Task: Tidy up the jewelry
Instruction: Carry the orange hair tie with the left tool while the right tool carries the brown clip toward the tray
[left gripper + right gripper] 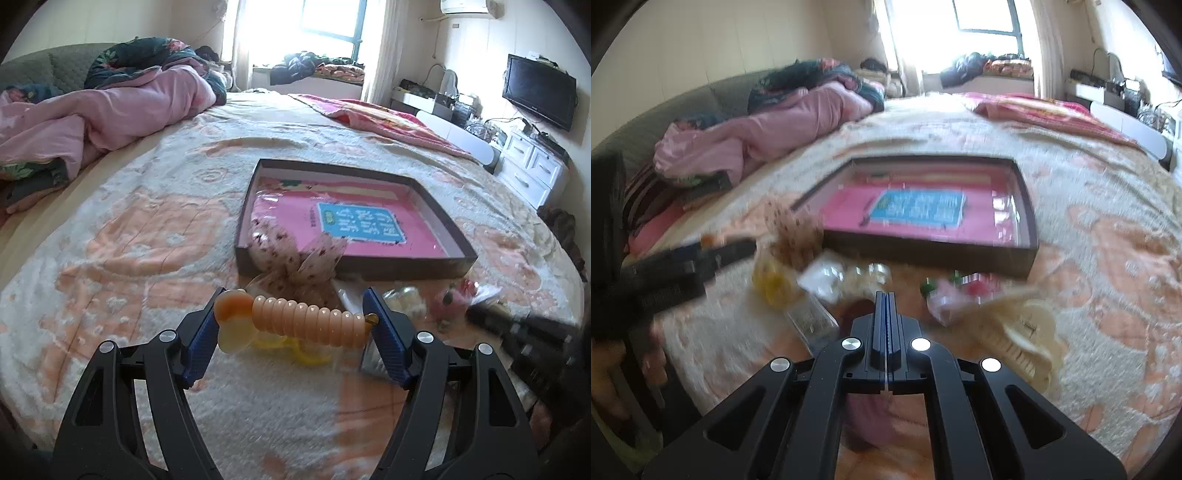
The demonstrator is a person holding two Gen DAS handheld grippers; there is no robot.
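Note:
My left gripper (295, 314) is shut on a peach ribbed hair clip (310, 325), held crosswise between the blue pads above the bedspread. A dark shallow box (354, 266) with a pink lining lies beyond it, with a spotted bow (295, 258) hanging over its near left corner. My right gripper (885, 299) is shut and empty, low over the bed. Before it lie small bagged pieces: a yellow one (774, 284), a clear one (827, 280), a red and green one (945, 291). A cream claw clip (1027, 332) lies to its right. The box (923, 251) shows beyond.
The left gripper shows as a dark blur at the left of the right wrist view (683, 266). A pink quilt (92, 114) is bunched at the far left of the bed. A red blanket (388, 118) lies at the far right. White drawers (532, 166) and a TV (539, 92) stand beyond the bed.

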